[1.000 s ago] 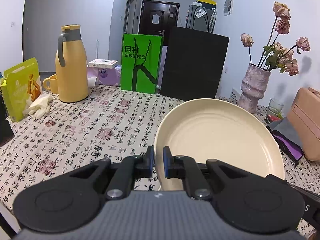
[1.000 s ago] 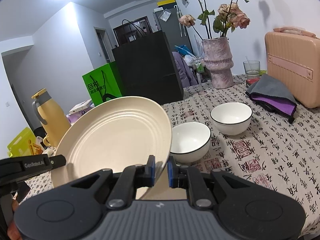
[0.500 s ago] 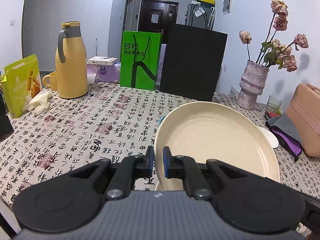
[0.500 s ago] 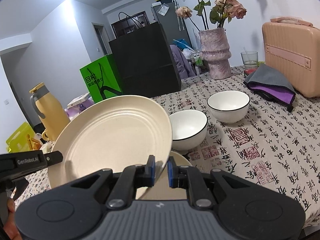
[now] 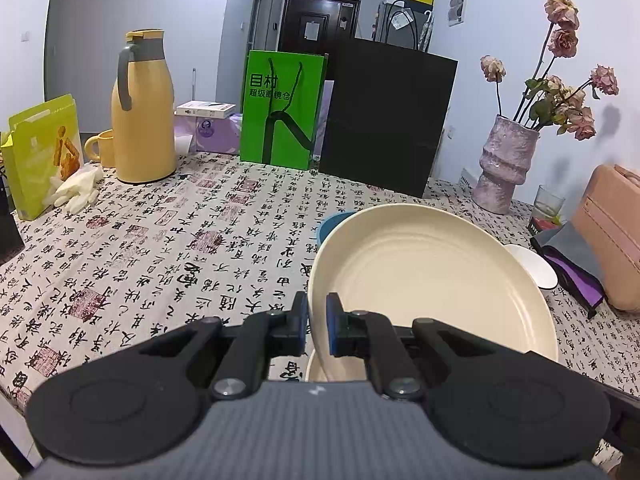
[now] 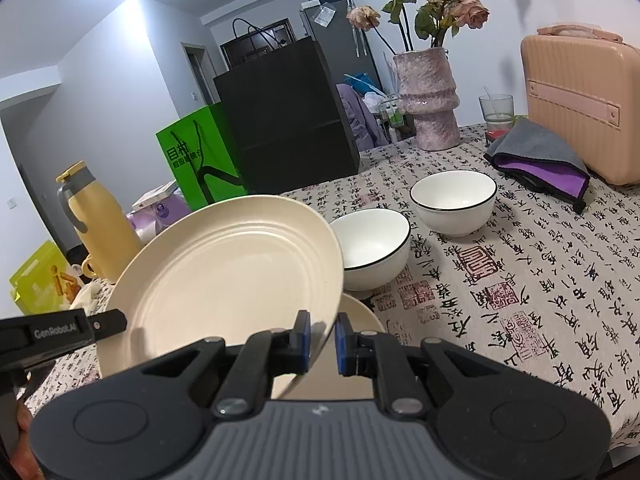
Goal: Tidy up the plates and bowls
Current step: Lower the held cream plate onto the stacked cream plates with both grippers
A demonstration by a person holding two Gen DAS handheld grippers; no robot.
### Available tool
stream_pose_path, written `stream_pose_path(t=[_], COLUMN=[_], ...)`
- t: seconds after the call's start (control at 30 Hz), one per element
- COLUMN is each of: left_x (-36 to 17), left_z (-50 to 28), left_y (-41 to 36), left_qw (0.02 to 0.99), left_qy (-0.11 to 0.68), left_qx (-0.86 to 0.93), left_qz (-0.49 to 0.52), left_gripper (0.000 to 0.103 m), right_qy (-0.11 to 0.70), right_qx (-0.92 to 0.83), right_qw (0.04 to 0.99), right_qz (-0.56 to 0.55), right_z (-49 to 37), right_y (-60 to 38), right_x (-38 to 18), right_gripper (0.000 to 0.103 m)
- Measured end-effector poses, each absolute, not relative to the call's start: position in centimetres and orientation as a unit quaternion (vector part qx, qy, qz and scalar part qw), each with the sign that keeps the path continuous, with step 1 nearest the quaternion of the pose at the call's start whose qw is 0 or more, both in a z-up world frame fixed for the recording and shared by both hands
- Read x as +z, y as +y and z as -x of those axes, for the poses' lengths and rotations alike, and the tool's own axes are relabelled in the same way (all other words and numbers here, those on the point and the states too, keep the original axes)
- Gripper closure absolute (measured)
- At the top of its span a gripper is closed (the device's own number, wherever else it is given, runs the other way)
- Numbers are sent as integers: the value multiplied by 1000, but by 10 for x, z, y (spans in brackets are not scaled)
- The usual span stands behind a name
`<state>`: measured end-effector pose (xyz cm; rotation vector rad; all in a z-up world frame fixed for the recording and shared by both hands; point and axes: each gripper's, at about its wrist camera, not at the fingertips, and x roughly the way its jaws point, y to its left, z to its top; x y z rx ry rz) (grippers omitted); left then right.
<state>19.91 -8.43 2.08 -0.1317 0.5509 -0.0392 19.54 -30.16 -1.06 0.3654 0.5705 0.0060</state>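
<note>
Here, both grippers pinch opposite rims of one cream plate (image 6: 224,268); the left gripper (image 5: 317,330) and right gripper (image 6: 321,338) clamp its thin edge, holding it tilted just above a second plate (image 6: 360,316) on the table (image 6: 540,280); probably light, stiff, slippery, breakable.

The plate (image 5: 432,280), lower right of the left wrist view, is plain cream with faint concentric rings. The tablecloth (image 5: 168,248) is beige, printed with black calligraphy and dull red seal stamps. At upper left stands a mustard-yellow flask (image 5: 143,112) with a grey handle; at centre, a bright green bag (image 5: 282,114) beside a black bag (image 5: 386,118). In the right wrist view two white bowls (image 6: 454,202) carry thin black rims.
</note>
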Motion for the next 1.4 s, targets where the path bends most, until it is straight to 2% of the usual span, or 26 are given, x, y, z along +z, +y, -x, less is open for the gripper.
stream_pose_path(t=[0.5,1.4], left_x=[12,-30], left_z=[-196,-201], left_y=[-87,-87], left_qw=[960,943], left_qy=[270,325], left_qx=[-15,-34], left_qz=[68,64], left_gripper=[93,93], right_qy=[295,330], right_qx=[4,-6], right_qw=[939,930], right_qz=[-178,-163], right_z=[-193,-192], right_y=[-301,-304], right_x=[-23,-49], right_gripper=[90,90])
